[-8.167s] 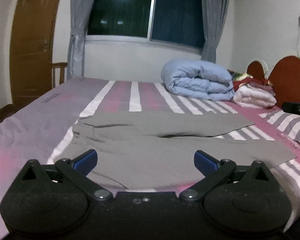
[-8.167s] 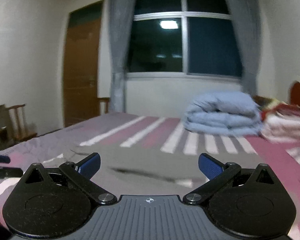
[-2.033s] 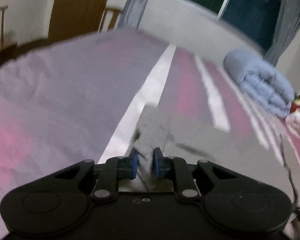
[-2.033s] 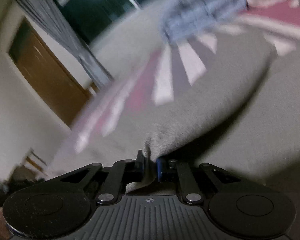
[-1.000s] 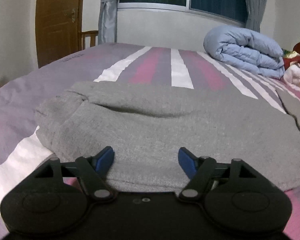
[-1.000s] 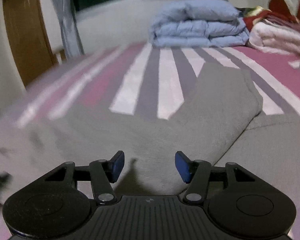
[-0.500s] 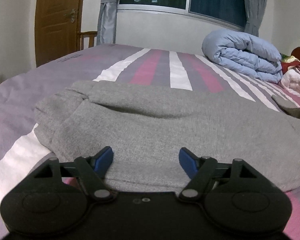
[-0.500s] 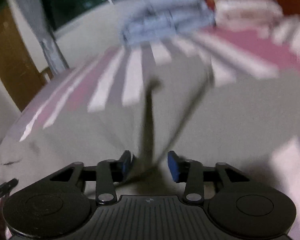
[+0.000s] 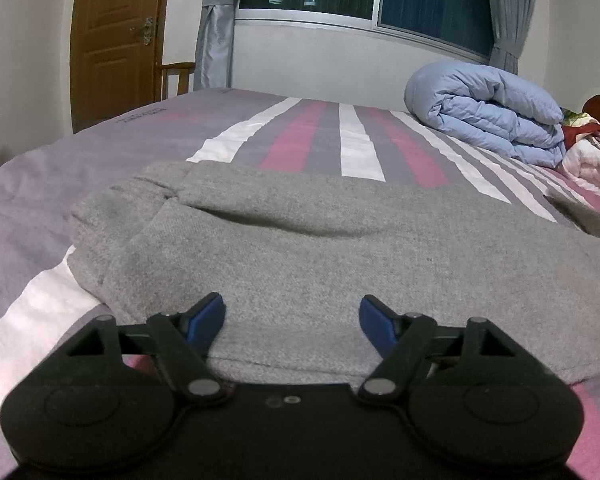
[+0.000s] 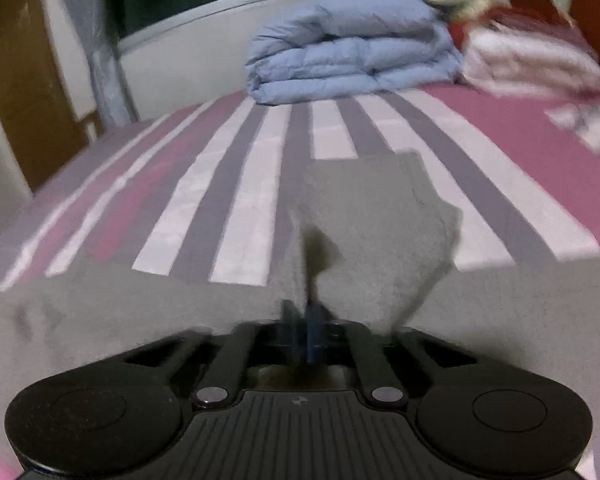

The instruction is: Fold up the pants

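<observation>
The grey pants lie folded lengthwise on the striped bed, waist end at the left. My left gripper is open and empty, its blue fingertips resting at the near edge of the pants. In the right wrist view my right gripper is shut on a pinch of the grey pants, and a flap of the fabric rises up from the jaws. The rest of the pants spreads flat to both sides of it.
The bed has purple, pink and white stripes. A folded blue duvet and white and red bedding sit at the far right by the headboard. A wooden door, a chair and curtained window are behind.
My right gripper has closed from open onto the pants fabric and lifted a flap. My left gripper let go of the pants two seconds ago and has stayed open and still since.
</observation>
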The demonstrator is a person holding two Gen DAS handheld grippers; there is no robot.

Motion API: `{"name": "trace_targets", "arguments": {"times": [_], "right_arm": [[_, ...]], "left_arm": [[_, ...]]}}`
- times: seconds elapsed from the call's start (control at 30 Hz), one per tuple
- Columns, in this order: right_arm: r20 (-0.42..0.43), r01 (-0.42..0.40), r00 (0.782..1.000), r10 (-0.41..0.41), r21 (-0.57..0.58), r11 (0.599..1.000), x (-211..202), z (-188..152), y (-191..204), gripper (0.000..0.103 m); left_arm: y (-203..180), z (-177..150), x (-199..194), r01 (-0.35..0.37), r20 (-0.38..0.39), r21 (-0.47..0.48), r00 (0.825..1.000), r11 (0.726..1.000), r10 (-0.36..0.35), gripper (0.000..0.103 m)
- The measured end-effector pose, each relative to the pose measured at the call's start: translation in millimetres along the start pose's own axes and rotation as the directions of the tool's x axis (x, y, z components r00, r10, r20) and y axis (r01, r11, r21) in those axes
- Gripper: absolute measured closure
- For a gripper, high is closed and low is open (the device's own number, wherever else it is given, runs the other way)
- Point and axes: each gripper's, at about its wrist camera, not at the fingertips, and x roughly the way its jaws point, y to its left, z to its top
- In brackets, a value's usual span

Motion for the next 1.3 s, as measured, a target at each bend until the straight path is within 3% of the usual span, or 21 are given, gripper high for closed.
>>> {"name": "trace_targets", "arguments": {"times": [0.1,0.23,0.37,0.43,0.6,0.7,0.77,0.83,0.87,0.9,1.1,1.23,1.3], "right_arm": [[0.032,-0.022,0.999,0.016,0.187,0.982,-34,-27,-50,0.098],[-0.006,-0.070,0.997,0.075,0.283,0.956,-47,-62,-86,0.094],[0.087,-0.065,0.995,0.045,0.242,0.968,-65,-48,-82,0.042],[0.127,-0.079,0.991,0.052,0.223,0.972,-69,-32,-79,0.040],[0.126,-0.112,0.989,0.082,0.255,0.960,-47,4,-88,0.040],[0.080,-0.114,0.992,0.097,0.252,0.961,-22,24,-92,0.040],[0.037,-0.115,0.993,0.109,0.267,0.957,-6,32,-95,0.057],[-0.012,-0.089,0.995,0.096,0.267,0.959,8,37,-96,0.065],[-0.013,-0.088,0.995,0.094,0.256,0.963,10,38,-96,0.081],[-0.004,-0.092,0.995,0.096,0.245,0.965,8,38,-96,0.092],[0.109,-0.078,0.992,0.058,0.189,0.979,-35,25,-88,0.094],[0.191,-0.004,0.980,-0.048,0.263,0.965,-76,1,-106,0.096],[0.177,0.048,0.978,-0.115,0.343,0.938,-87,-17,-123,0.096]], "left_arm": [[1,-1,0,0.003,0.002,0.000,1.000,1.000,-0.003,0.035],[0,-1,0,0.000,0.003,0.005,1.000,1.000,0.000,0.035],[0,-1,1,-0.004,0.002,0.009,1.000,1.000,0.004,0.034],[-1,-1,1,-0.009,0.002,0.011,1.000,1.000,0.009,0.034],[0,-1,1,-0.009,0.004,0.012,1.000,1.000,0.009,0.034],[-1,-1,2,-0.011,0.005,0.013,1.000,1.000,0.011,0.034],[-1,-1,2,-0.012,0.003,0.015,1.000,1.000,0.012,0.033],[-1,-1,2,-0.015,0.002,0.019,1.000,1.000,0.015,0.032],[-2,-1,2,-0.016,0.002,0.020,1.000,1.000,0.016,0.032],[-3,-1,2,-0.017,0.002,0.021,1.000,1.000,0.017,0.032],[-3,-1,2,-0.018,0.002,0.022,1.000,1.000,0.018,0.032],[-3,-1,2,-0.017,0.003,0.021,1.000,1.000,0.017,0.032],[-3,-1,1,-0.017,0.003,0.021,1.000,1.000,0.017,0.032]]}}
